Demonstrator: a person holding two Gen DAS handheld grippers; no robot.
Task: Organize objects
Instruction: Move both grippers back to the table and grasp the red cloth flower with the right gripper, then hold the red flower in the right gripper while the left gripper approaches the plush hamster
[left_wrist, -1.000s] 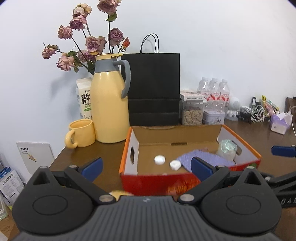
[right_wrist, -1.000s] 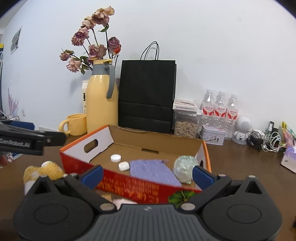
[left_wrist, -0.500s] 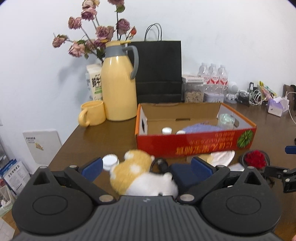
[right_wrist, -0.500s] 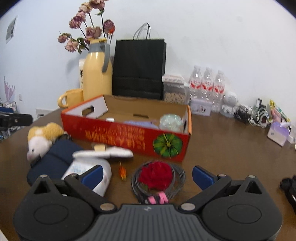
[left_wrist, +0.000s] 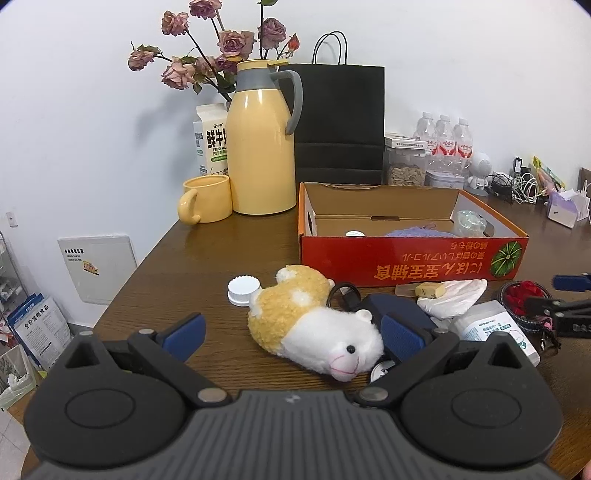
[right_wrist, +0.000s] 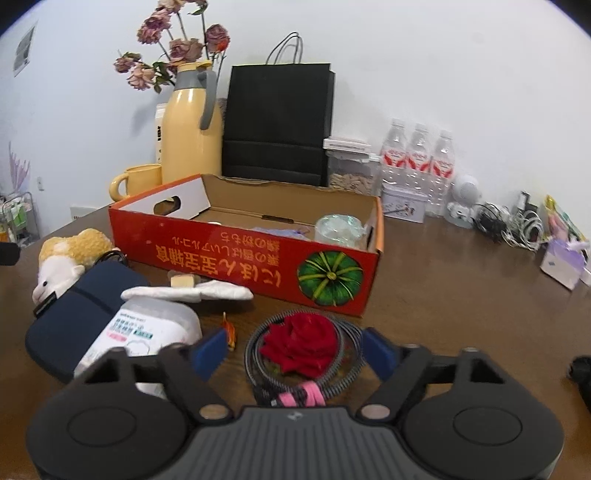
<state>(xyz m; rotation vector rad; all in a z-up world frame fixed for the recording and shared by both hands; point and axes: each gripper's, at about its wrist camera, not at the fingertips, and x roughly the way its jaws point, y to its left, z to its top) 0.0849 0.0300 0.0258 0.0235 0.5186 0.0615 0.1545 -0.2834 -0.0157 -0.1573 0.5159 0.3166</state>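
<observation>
An open red cardboard box (left_wrist: 410, 258) (right_wrist: 258, 254) stands mid-table with a purple cloth, white caps and a clear tape roll (right_wrist: 338, 230) inside. In front of it lie a yellow-and-white plush hamster (left_wrist: 314, 325) (right_wrist: 66, 254), a white cap (left_wrist: 243, 290), a navy pouch (right_wrist: 77, 314), a white packet (right_wrist: 147, 332), a white tissue (right_wrist: 188, 293) and a red rose in a coiled cable (right_wrist: 303, 343). My left gripper (left_wrist: 291, 338) is open around the hamster. My right gripper (right_wrist: 295, 350) is open around the rose.
A yellow thermos jug (left_wrist: 262, 147), yellow mug (left_wrist: 205, 199), milk carton, dried flowers and black paper bag (left_wrist: 338, 122) stand behind the box. Water bottles (right_wrist: 417, 155), a seed jar, a tin, cables and a tissue pack line the back right.
Both grippers have pulled back and down from over the box to the loose items in front of it. The hamster and the rose have come between their open fingers.
</observation>
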